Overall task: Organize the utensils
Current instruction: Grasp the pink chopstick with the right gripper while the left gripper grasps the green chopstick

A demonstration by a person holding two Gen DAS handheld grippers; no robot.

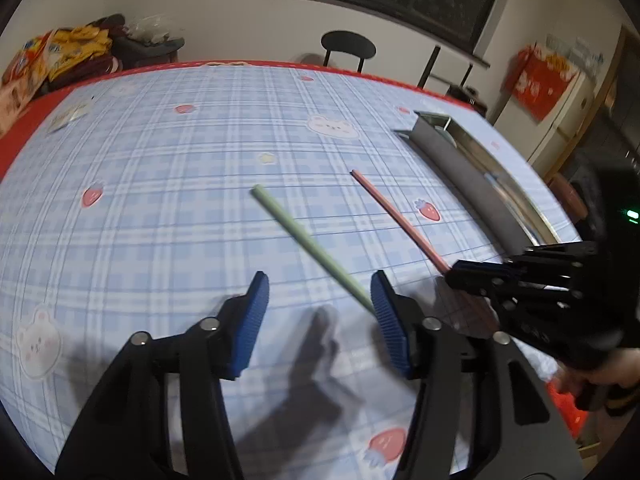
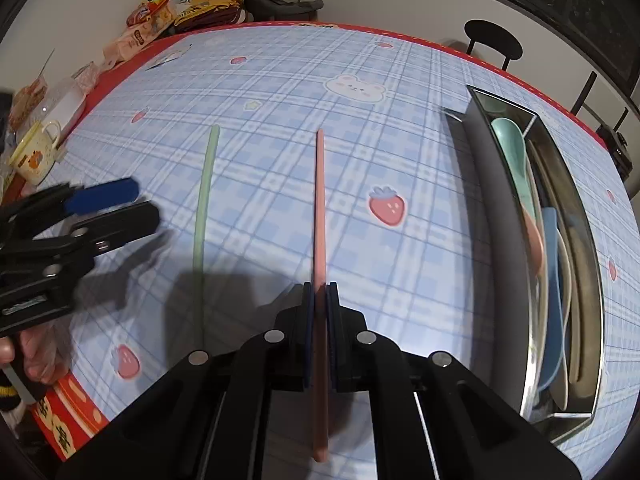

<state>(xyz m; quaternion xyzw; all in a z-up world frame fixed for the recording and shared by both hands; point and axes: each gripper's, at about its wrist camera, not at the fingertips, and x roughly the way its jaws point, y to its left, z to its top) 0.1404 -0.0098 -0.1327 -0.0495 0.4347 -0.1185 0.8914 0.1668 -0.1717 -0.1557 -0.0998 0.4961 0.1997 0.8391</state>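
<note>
A pink chopstick [image 2: 320, 208] is clamped between my right gripper's [image 2: 320, 292] pads and points away over the tablecloth; it also shows in the left wrist view [image 1: 396, 216]. A green chopstick [image 1: 304, 240] lies flat on the cloth, its near end by the right pad of my left gripper [image 1: 318, 292], which is open and empty above the cloth. The green chopstick also shows in the right wrist view [image 2: 205, 192], left of the pink one. The right gripper [image 1: 452, 276] shows in the left wrist view, the left gripper [image 2: 136, 204] in the right wrist view.
A long metal tray [image 2: 592, 264] with spoons and other utensils stands at the right; it also shows in the left wrist view [image 1: 452, 164]. A cup [image 2: 36, 156] and snack bags [image 2: 160, 12] sit at the table's left edge. A black chair [image 1: 348, 46] stands behind the table.
</note>
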